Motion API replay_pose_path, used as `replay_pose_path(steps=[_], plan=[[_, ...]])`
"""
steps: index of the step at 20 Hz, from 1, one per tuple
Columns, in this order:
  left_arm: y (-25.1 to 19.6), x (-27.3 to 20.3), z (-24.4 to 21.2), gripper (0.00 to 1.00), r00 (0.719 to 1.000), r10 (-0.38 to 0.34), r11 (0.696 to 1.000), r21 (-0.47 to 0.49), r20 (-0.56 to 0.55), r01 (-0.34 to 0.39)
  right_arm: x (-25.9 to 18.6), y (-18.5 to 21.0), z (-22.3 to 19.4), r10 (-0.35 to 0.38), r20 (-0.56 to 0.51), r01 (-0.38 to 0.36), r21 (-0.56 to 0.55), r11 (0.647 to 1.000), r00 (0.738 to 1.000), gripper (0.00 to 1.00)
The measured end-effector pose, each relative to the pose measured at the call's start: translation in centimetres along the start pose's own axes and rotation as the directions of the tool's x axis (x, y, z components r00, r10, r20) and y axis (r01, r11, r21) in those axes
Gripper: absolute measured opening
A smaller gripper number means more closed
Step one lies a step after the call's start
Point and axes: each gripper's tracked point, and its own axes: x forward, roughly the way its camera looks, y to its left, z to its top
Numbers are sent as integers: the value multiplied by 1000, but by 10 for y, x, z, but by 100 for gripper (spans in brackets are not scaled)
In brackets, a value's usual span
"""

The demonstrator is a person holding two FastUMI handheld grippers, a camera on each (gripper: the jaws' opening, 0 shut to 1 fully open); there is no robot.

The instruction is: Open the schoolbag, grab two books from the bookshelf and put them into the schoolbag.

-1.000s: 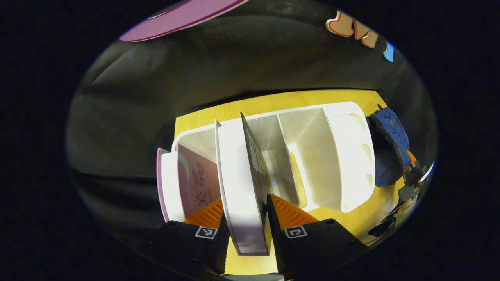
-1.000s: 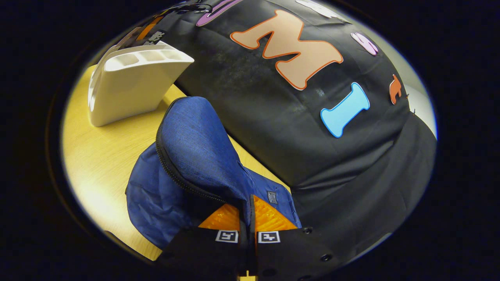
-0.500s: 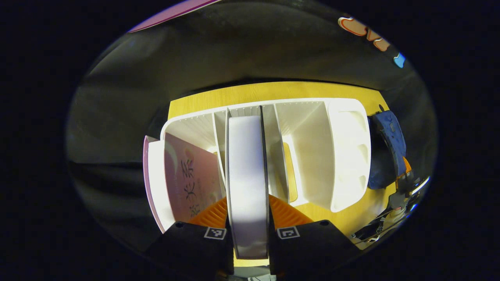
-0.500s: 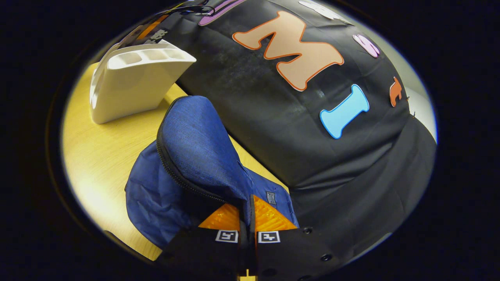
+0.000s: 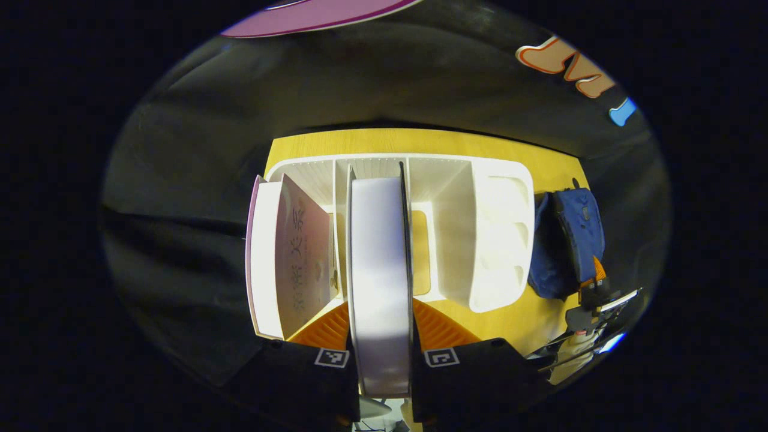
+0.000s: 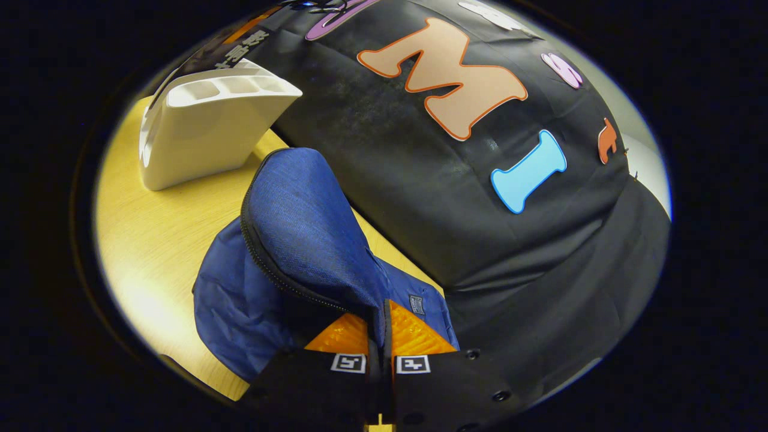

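Note:
My left gripper [image 5: 381, 321] is shut on a thick book [image 5: 380, 270], whose white page edge faces me; it stands upright over the middle slot of the white bookshelf [image 5: 456, 228]. A pink book [image 5: 297, 252] leans in the shelf's left slot. To the right of the shelf lies the blue schoolbag [image 5: 570, 240], with the right gripper [image 5: 594, 287] at its near end. In the right gripper view, my right gripper [image 6: 380, 336] is shut on the schoolbag's flap [image 6: 306, 228] and holds it raised, the zip edge open along its left side.
The yellow wooden table [image 6: 156, 240] carries the shelf and the bag. The shelf's rounded end with its small cups [image 6: 204, 129] stands beyond the bag at the upper left. The black booth cloth [image 6: 468, 198] hangs close behind the bag and the table.
The left gripper has drawn back and squared up with the book, so the shelf looks smaller and straighter. The right gripper and the raised flap have barely moved.

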Motion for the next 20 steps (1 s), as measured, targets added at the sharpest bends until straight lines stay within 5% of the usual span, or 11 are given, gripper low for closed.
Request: replay_pose_path(steps=[11,16,20], plan=[[-24,-107,2,30,990,15,991,128,138,-33,-2,0,-5,-7,12,7,27,1000,1000,3],[-68,-128,-3,30,974,-110,988,129,198,85,-4,-5,-5,-19,18,17,87,996,1000,1],[-134,-126,-9,30,926,-309,951,77,217,300,-7,-16,-5,-22,17,19,147,989,1000,5]])
